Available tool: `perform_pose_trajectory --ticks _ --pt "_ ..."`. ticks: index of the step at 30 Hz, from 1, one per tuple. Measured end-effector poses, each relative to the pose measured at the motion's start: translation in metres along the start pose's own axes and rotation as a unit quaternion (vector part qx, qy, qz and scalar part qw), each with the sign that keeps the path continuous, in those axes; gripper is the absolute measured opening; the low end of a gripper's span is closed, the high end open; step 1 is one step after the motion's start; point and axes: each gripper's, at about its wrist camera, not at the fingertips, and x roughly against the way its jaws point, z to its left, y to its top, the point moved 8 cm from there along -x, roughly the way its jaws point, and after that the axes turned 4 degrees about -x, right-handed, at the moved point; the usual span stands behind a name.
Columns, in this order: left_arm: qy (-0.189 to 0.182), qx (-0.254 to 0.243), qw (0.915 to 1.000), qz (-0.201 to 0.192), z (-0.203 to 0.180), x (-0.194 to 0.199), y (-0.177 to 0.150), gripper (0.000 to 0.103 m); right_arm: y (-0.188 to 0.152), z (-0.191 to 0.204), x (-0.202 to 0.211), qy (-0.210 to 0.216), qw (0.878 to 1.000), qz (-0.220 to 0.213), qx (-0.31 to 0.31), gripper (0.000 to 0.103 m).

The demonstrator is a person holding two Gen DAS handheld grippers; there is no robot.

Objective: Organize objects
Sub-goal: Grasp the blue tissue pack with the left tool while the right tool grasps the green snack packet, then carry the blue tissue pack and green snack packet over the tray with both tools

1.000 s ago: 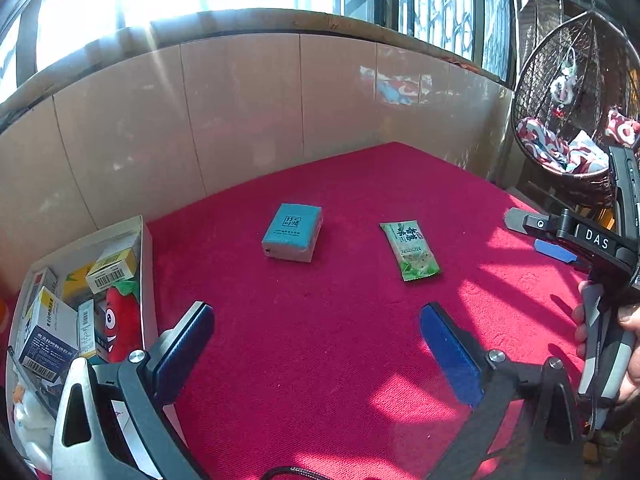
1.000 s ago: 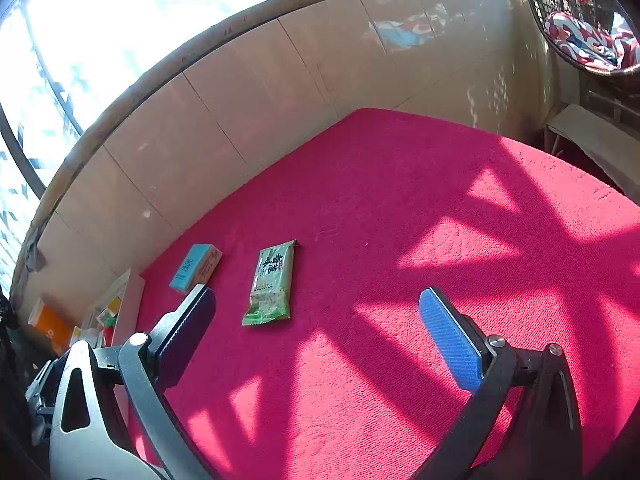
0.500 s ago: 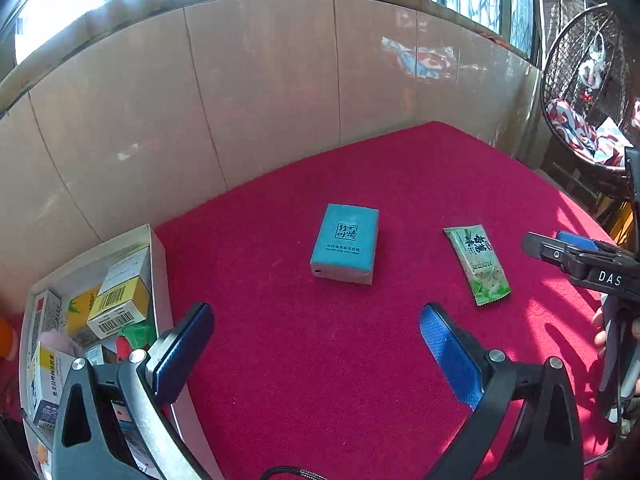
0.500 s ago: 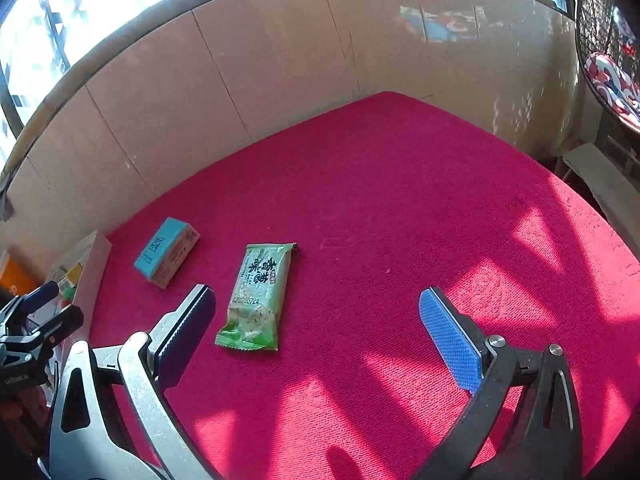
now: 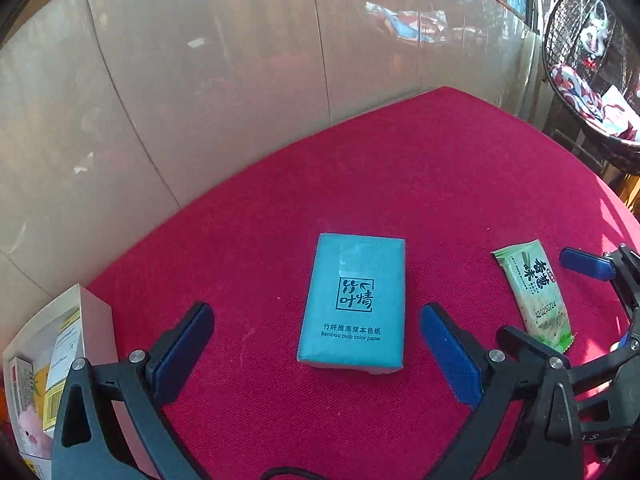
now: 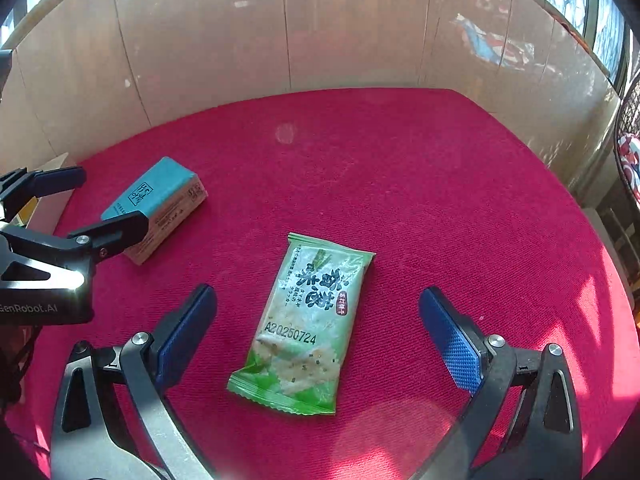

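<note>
While the white box [image 5: 94, 312] of small cartons sits at the far left edge of the red-covered bench [image 5: 400, 168], everything else lies to its right. Nearest it comes the left hand-held gripper [image 5: 316, 344], jaws wide, its blue pads either side of the teal tissue pack [image 5: 354, 304] without touching it; the pack lies flat on the cloth. Right of the pack, and apart from it, lies the green snack packet [image 6: 304, 328], flat as well. The right hand-held gripper [image 6: 318, 332] hangs over that packet with its jaws wide and just beginning to close, the packet between the pads but clear of both. Farthest right of the box, off the bench, hangs a wicker basket chair [image 5: 592, 60].
</note>
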Motion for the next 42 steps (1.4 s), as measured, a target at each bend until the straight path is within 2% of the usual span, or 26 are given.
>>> perform_pose_trajectory --ticks 2,3,5,6,7,8,9,11,14,18,28,34,42 --pt "0.002 -0.008 1.0000 0.002 -0.004 -0.008 0.001 0.103 -0.001 0.003 0.001 0.004 1.000 0.002 0.008 0.091" --pt "0.005 -0.010 0.9999 0.003 -0.004 -0.011 0.002 0.103 0.000 0.004 0.003 0.005 1.000 -0.002 0.016 0.074" --pt "0.004 -0.007 0.9999 0.008 -0.006 -0.018 0.002 0.103 -0.002 0.004 0.006 0.007 1.000 -0.004 0.024 0.066" --pt "-0.003 -0.003 0.9999 0.010 -0.007 -0.020 0.000 0.101 -0.003 0.003 0.008 0.009 1.000 -0.007 0.024 0.057" --pt "-0.010 0.001 0.9999 0.010 -0.009 -0.022 -0.001 0.088 -0.004 0.001 0.010 0.007 1.000 -0.009 0.022 0.052" --pt "-0.029 0.008 0.9996 0.001 -0.012 -0.020 -0.001 0.080 -0.005 -0.002 0.012 0.011 1.000 -0.010 0.017 0.043" --pt "-0.045 0.014 0.9989 -0.004 -0.013 -0.019 -0.002 0.053 -0.006 -0.005 0.014 0.015 1.000 -0.012 0.011 0.037" --pt "-0.033 0.010 0.9994 -0.004 -0.016 -0.016 -0.004 0.049 -0.011 -0.012 0.018 0.029 0.999 -0.014 -0.010 0.037" --pt "-0.041 0.008 0.9990 -0.020 -0.025 -0.004 -0.007 0.049 -0.019 -0.021 0.029 0.041 0.998 -0.023 -0.035 0.036" --pt "-0.062 0.033 0.9966 -0.045 -0.037 0.018 -0.010 0.049 -0.027 -0.032 0.047 0.053 0.995 -0.039 -0.070 0.036" --pt "-0.094 0.023 0.9892 -0.110 -0.083 0.081 -0.015 0.049 -0.050 -0.074 0.096 0.072 0.980 -0.086 -0.166 0.037" --pt "-0.105 0.048 0.9852 -0.126 -0.074 0.114 -0.028 0.049 -0.052 -0.081 0.121 0.070 0.977 -0.106 -0.172 0.037" --pt "-0.100 0.047 0.9827 -0.148 -0.069 0.150 -0.044 0.049 -0.039 -0.071 0.149 0.081 0.975 -0.135 -0.158 0.037"
